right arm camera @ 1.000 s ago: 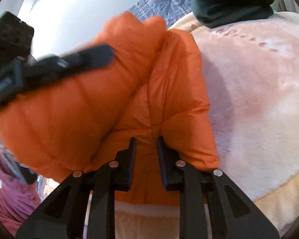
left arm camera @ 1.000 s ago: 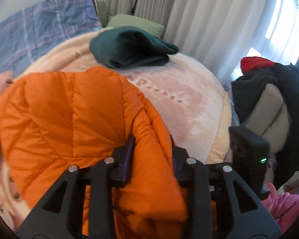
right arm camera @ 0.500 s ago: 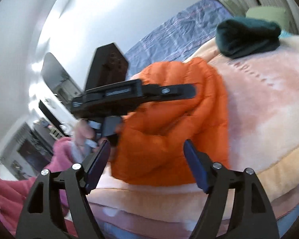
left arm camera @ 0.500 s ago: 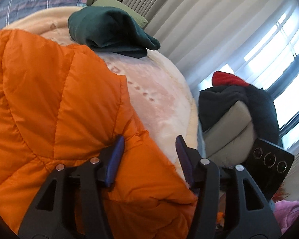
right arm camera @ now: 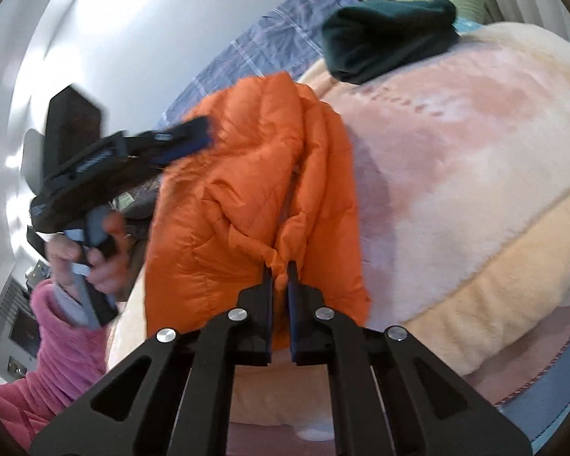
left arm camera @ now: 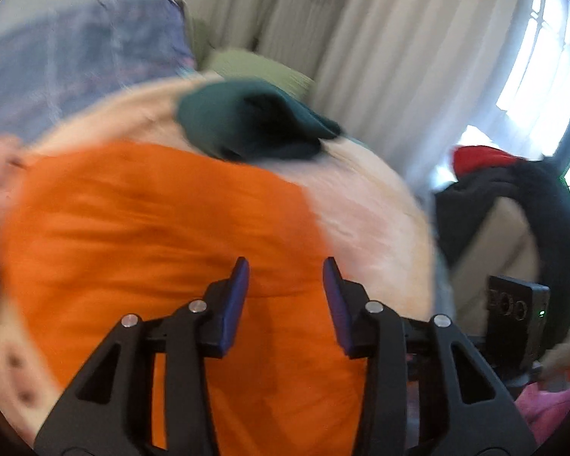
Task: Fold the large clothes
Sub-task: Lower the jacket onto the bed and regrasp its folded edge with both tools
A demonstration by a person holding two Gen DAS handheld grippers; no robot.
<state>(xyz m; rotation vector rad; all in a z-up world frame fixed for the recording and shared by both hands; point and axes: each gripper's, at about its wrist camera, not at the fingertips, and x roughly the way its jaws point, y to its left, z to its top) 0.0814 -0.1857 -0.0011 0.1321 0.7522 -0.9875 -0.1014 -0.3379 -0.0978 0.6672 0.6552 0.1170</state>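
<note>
the orange puffer jacket (right arm camera: 254, 190) lies bunched on the pale pink blanket (right arm camera: 456, 159), left of centre in the right wrist view. the right gripper (right arm camera: 279, 271) has just snapped together and now pinches a fold of the jacket's near edge between its pads. in the blurred left wrist view the left gripper (left arm camera: 285, 269) sits low in the frame, jaws partly spread after narrowing a little, over the jacket (left arm camera: 163, 228) with no clear grip on it. a folded dark green garment (left arm camera: 247, 125) rests on the blanket beyond, at upper centre. a hand (right arm camera: 95, 250) in a pink sleeve (right arm camera: 64, 342) holds the left gripper at left.
</note>
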